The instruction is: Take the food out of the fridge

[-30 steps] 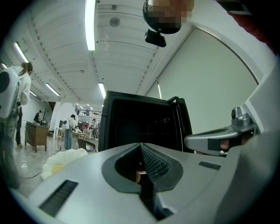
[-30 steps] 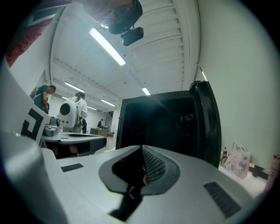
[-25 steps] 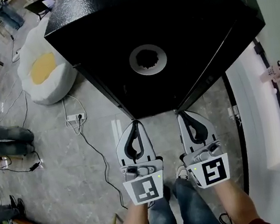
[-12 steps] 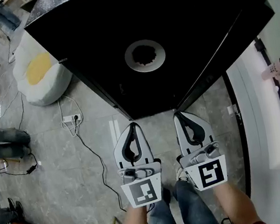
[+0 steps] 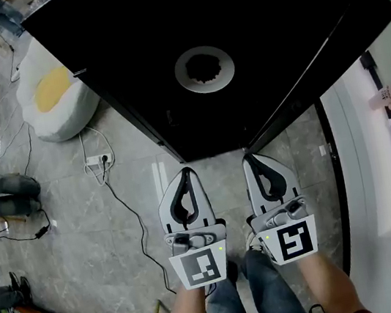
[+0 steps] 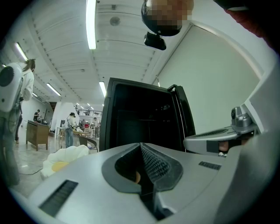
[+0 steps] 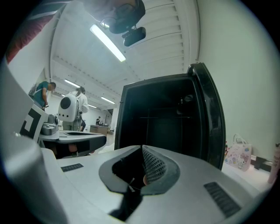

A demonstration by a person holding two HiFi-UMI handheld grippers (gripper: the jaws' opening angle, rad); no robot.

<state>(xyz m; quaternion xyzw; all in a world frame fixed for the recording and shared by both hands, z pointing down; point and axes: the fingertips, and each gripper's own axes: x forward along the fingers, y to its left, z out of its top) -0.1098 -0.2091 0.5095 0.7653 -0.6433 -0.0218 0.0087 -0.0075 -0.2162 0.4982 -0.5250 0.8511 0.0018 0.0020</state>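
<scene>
Fridge (image 7: 166, 124) open; interior dark, seemingly unreadable.

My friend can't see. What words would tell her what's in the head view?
Seen from above, a person holds the left gripper and the right gripper, both shut and empty, just in front of a black fridge with a grey ring on its top. A white beanbag sits on the grey floor at left.

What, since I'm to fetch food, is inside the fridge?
The open fridge is dark inside: one shelf shows, no food can be made out. The shut right tongs cover its lower part, and the head view sees only its top.
</scene>
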